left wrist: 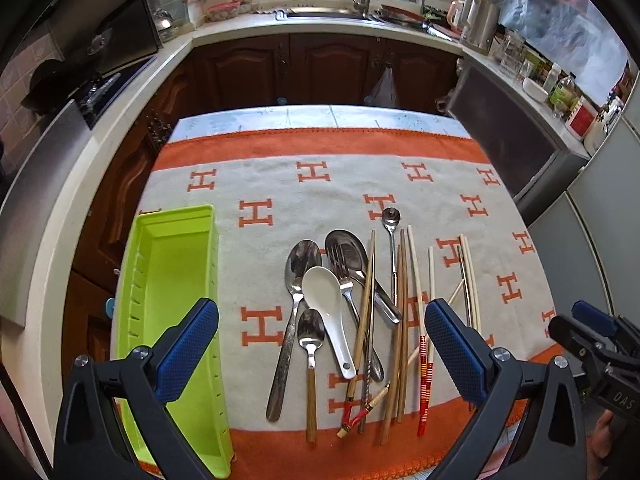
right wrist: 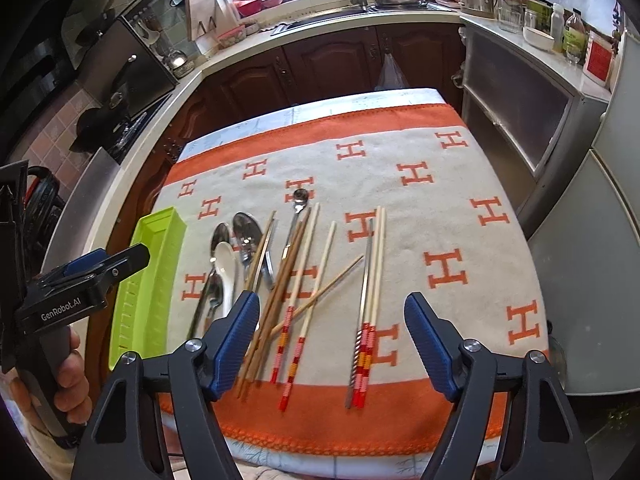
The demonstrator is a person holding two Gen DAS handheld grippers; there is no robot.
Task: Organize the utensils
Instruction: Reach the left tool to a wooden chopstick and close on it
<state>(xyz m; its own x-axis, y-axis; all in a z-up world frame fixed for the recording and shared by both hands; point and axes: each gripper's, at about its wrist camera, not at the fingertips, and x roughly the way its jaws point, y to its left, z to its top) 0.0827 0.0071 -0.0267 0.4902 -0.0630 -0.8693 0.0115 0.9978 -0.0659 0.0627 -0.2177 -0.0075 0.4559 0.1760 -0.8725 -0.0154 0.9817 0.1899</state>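
Observation:
A pile of utensils lies on the orange and cream towel [left wrist: 360,184]: metal spoons [left wrist: 298,272], a white ceramic spoon [left wrist: 326,300], a fork [left wrist: 344,276], and several chopsticks [left wrist: 404,320]. A lime green tray [left wrist: 176,280] stands empty to their left. My left gripper [left wrist: 322,340] is open above the pile's near end, holding nothing. My right gripper [right wrist: 332,332] is open above the chopsticks [right wrist: 372,300], holding nothing. The tray [right wrist: 154,280] and the spoons [right wrist: 224,264] show at left in the right wrist view.
The table sits in a kitchen with wooden cabinets [left wrist: 320,72] behind and a sink counter [left wrist: 332,16]. A steel cabinet [right wrist: 516,112] and a fridge [right wrist: 600,260] stand close on the right. A stove [left wrist: 96,88] is at left.

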